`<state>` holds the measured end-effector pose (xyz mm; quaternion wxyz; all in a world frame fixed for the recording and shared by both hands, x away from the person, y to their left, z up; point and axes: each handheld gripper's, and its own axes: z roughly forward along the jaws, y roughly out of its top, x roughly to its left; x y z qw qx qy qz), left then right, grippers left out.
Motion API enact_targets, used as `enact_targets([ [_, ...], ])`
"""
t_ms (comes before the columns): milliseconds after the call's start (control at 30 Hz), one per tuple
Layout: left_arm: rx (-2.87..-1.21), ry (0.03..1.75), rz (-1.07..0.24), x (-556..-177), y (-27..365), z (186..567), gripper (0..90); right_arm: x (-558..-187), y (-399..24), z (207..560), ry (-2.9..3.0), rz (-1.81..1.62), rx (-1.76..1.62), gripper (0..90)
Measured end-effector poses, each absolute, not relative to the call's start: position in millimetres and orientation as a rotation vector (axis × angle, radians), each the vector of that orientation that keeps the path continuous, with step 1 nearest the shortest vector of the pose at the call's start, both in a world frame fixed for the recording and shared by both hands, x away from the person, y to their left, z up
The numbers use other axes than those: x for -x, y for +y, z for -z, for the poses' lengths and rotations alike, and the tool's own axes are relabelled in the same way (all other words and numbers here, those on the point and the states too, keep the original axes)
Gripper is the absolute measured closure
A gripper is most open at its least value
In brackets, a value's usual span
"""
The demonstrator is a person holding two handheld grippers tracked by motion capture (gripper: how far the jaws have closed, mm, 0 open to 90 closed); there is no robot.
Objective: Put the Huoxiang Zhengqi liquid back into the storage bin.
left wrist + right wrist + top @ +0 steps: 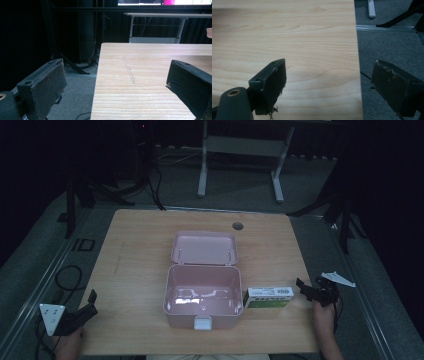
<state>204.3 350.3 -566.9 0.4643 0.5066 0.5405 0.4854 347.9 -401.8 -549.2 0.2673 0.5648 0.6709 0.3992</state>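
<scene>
Both grippers, left (91, 301) and right (303, 287), gape empty; overhead reveals pink case (203, 301), carton (268, 297).

Light wood-grain surface (135, 245), round cable hole (238, 226) near its far edge. Open pink box (202, 302) sits at centre, lid folded back flat. Green-and-white carton (268, 297) lies touching its right wall.

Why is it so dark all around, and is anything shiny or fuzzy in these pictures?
High view: the room is black, the table dimly lit, and light glints inside the pink box. Left gripper view: bright screens glare at the top. Right gripper view: the near jaws look soft, the wood grain sharper.
</scene>
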Motion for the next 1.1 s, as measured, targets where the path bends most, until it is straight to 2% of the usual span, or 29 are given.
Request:
enact_targets([
  [400,-1.249,1.326,-1.176,-205,352,567,2.4,-350,-394,550,2.027,-1.079,-1.396,12.2],
  [600,-1.253,1.321,-1.172,-205,352,567,2.4,-350,-393,534,2.274,-1.025,-1.322,11.1],
  [800,-1.254,1.314,-1.168,-205,352,567,2.4,-347,-390,519,2.557,-0.745,-1.199,11.1],
  [1100,-1.258,1.312,-1.167,-205,352,567,2.4,-338,-379,516,2.815,-0.458,-1.010,11.6],
])
